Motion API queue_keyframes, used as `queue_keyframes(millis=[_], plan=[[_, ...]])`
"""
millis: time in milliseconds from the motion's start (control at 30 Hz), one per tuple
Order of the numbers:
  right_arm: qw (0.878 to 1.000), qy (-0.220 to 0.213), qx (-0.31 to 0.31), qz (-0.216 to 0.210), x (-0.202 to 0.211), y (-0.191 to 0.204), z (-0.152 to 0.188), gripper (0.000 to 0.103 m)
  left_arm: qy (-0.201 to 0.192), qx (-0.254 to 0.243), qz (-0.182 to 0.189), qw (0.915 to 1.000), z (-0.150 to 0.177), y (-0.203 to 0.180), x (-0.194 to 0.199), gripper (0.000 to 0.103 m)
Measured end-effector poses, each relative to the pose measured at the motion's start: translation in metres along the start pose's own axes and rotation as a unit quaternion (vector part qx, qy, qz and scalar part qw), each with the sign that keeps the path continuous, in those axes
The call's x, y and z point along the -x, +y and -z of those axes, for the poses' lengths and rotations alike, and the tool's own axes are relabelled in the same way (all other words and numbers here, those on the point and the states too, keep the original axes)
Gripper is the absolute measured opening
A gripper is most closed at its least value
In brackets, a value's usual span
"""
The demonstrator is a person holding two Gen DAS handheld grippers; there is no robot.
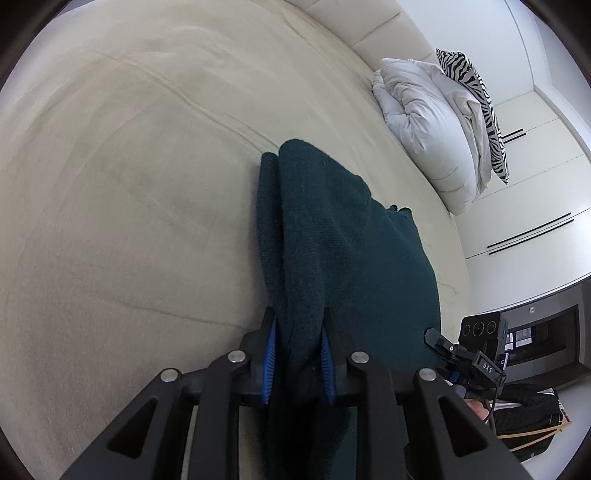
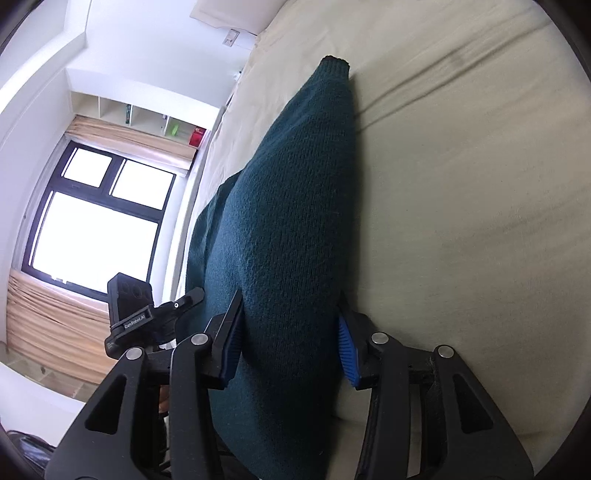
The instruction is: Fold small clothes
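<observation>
The wide cream bed sheet [image 1: 129, 184] fills most of both wrist views, creased by a few long shallow ridges and bare across its whole near and middle stretch. Its far edge meets a cream padded headboard [image 1: 369, 26], and along 1 side it drops off toward white wardrobe doors [image 1: 546, 155]. In the right wrist view the other side of the bed runs toward a black-framed window [image 2: 99, 206] with beige curtains. A bunched white duvet [image 1: 424, 122] with a zebra-print pillow [image 1: 480, 99] lies near the headboard, well apart from the garment.

The dark teal knitted sweater [image 2: 280, 229] hangs doubled over between the 2 claws, its ribbed cuff [image 2: 336, 64] trailing onto the sheet. The left claw [image 1: 298, 350] is nearly closed, blue pads pinching a bunched fold. The right claw [image 2: 291, 343] stands wider, clamped on a thicker roll of the knit.
</observation>
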State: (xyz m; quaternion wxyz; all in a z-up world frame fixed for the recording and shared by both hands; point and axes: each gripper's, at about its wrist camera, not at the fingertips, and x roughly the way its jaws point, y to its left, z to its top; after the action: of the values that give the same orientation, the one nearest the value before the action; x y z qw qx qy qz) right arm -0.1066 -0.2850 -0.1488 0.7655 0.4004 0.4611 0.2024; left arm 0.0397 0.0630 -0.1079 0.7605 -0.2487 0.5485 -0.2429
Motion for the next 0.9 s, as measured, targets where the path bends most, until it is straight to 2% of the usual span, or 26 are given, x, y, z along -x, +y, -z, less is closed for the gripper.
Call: queue_keyframes(millis=[200,400,533,633,733,800,867,900], plan=[[1.000,0.002,-0.001,-0.003,-0.010,0.001,-0.004,0.040,-0.006,0.000,0.001,1.0000,0.004,0.003,-0.008,0.027],[1.000,-0.003,0.003,-0.004,-0.008,0.001,-0.008,0.042,-0.016,0.011,0.022,0.9996,0.009,0.012,0.003,0.030],[0.999,-0.019,0.018,0.031,0.002,0.011,-0.010,0.047,-0.038,-0.011,-0.004,0.9992,0.015,-0.001,0.019,0.031],[0.994,-0.049,0.046,0.082,0.025,0.021,-0.009,0.048,-0.064,-0.038,-0.020,0.9970,0.017,-0.017,0.036,0.032],[0.981,-0.086,0.087,0.148,0.048,0.039,-0.007,0.049,-0.105,-0.086,-0.049,0.9896,0.022,-0.042,0.056,0.044],[0.970,-0.107,0.119,0.184,0.063,0.053,-0.007,0.049,-0.138,-0.128,-0.080,0.9789,0.028,-0.062,0.067,0.052],[0.955,-0.130,0.155,0.218,0.072,0.073,-0.004,0.050,-0.175,-0.173,-0.110,0.9630,0.037,-0.082,0.079,0.062],[0.948,-0.138,0.171,0.231,0.077,0.080,-0.006,0.051,-0.197,-0.193,-0.125,0.9530,0.042,-0.092,0.086,0.072]])
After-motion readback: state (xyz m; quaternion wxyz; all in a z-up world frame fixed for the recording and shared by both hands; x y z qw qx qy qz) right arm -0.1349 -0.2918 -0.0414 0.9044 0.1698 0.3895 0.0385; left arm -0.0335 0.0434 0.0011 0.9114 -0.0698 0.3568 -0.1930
